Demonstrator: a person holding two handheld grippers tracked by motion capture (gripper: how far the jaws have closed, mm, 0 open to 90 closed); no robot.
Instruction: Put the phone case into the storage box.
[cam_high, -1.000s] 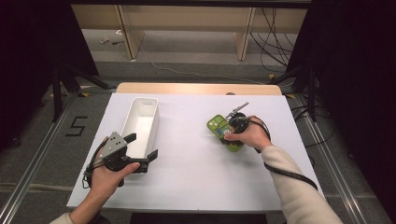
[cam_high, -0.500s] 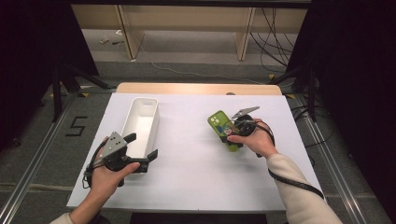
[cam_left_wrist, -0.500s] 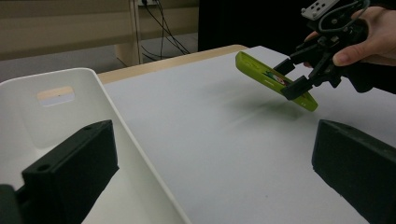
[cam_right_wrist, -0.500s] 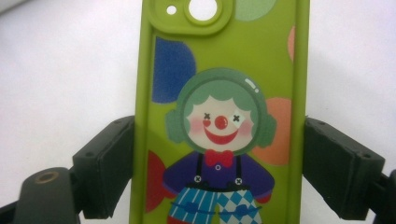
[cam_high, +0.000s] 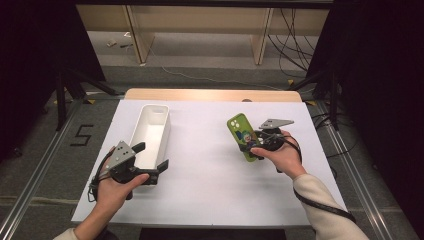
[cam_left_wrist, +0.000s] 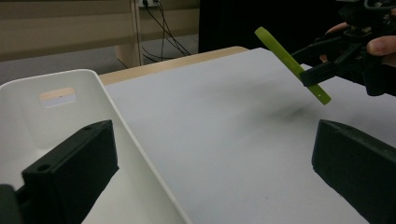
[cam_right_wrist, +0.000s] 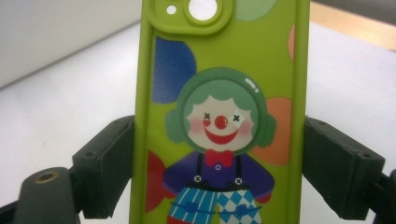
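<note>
The right hand-held gripper (cam_high: 251, 144) is gripping a green phone case (cam_high: 241, 135) by its two long edges, its jaws pressing on either side of the printed clown (a red nose, a green wig and checked trousers are showing in the right gripper view). The case is hanging tilted in the air, clear of the bench (cam_high: 210, 190), over the right half of its white top. The left hand-held gripper (cam_high: 152, 162) is resting near the front left corner with its jaws standing wide apart around nothing, just beside the near end of the white bin (cam_high: 162, 131), which is lying lengthwise along the left side.
</note>
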